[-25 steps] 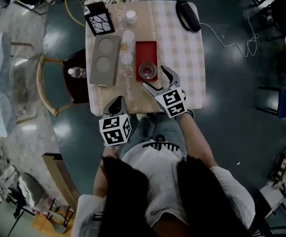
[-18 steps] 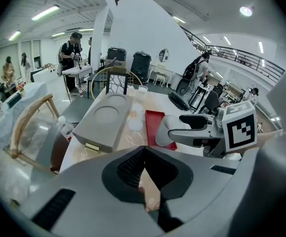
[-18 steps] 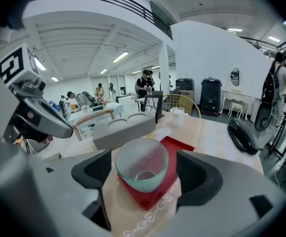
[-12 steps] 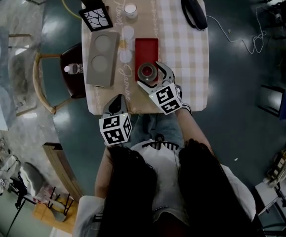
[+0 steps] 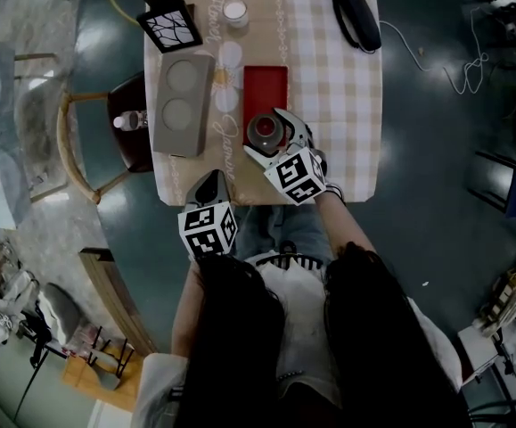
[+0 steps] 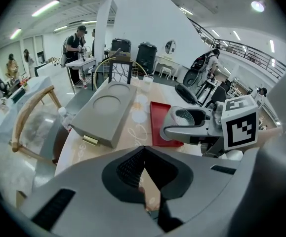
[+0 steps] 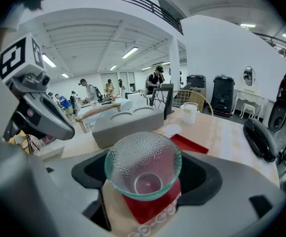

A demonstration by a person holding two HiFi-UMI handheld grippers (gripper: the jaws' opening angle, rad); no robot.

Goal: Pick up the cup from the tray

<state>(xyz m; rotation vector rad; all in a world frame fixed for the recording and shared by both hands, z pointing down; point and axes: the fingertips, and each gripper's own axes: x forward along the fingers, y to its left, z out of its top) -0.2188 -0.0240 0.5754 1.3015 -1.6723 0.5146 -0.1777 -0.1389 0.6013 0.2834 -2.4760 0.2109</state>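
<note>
- The head view looks straight down on the checked table (image 5: pixel 338 78) and shows the whole layout. The red tray (image 5: pixel 265 80) lies lengthwise, and the cup (image 5: pixel 264 130) stands on the tray's near end.
- Only the right gripper view shows the cup's (image 7: pixel 143 163) make. It is clear, greenish glass, pebbled all over, flaring to a wide rim from a small round base. It stands upright and looks empty.
- That view also settles the right gripper (image 7: pixel 145 164): its jaws stand apart, one on either side of the cup. Whether either pad touches the glass cannot be made out.
- In the head view the right gripper (image 5: pixel 266 134) covers the near edge of the tray, and its marker cube hides part of the jaws.
- The left gripper view shows the left gripper's (image 6: pixel 143 153) jaw tips closed together with nothing between them. From above, the left gripper (image 5: pixel 211 180) sits at the table's near edge, left of the tray and well apart from it.
- From the left gripper view, the cup (image 6: pixel 184 115) is only a dotted patch behind the right gripper's near jaw, and much of the tray (image 6: pixel 157 125) is covered.
- A grey block (image 5: pixel 184 103) with two round hollows lies just left of the tray.
</note>
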